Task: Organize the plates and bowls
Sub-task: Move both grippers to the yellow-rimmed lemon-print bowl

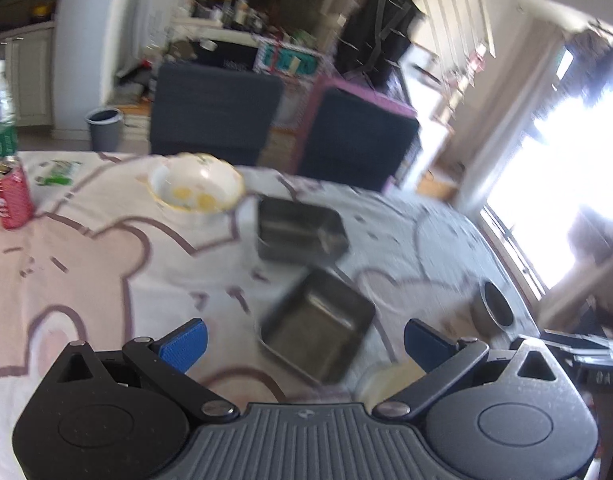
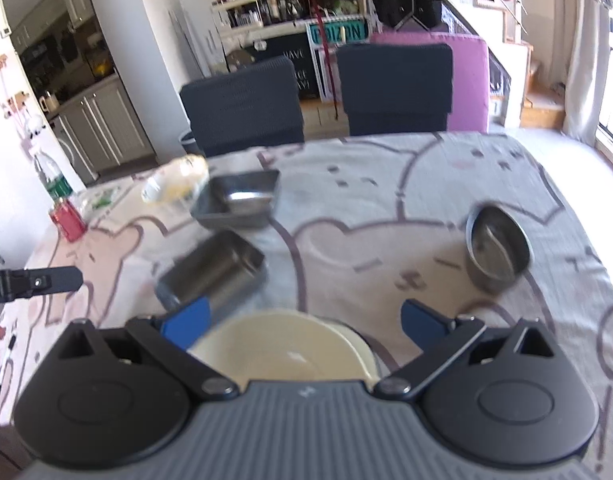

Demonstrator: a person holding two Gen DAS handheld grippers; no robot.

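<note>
Closest to the viewer, the right gripper [image 2: 302,322] hangs with its blue fingers spread wide and empty, straddling the near edge of a cream bowl [image 2: 290,346] on a cartoon-print tablecloth [image 2: 426,184]. Taking that cream bowl as the landmark, a square steel tray [image 2: 212,270] lies just beyond it to the left, a second steel tray [image 2: 238,200] farther back, and a floral bowl [image 2: 174,186] beyond that. A round steel bowl [image 2: 498,248] sits well off to the right. The left gripper [image 1: 304,344], also wide open and empty, hovers over the nearer tray. Best to lower squarely and pinch one rim firmly before lifting.
</note>
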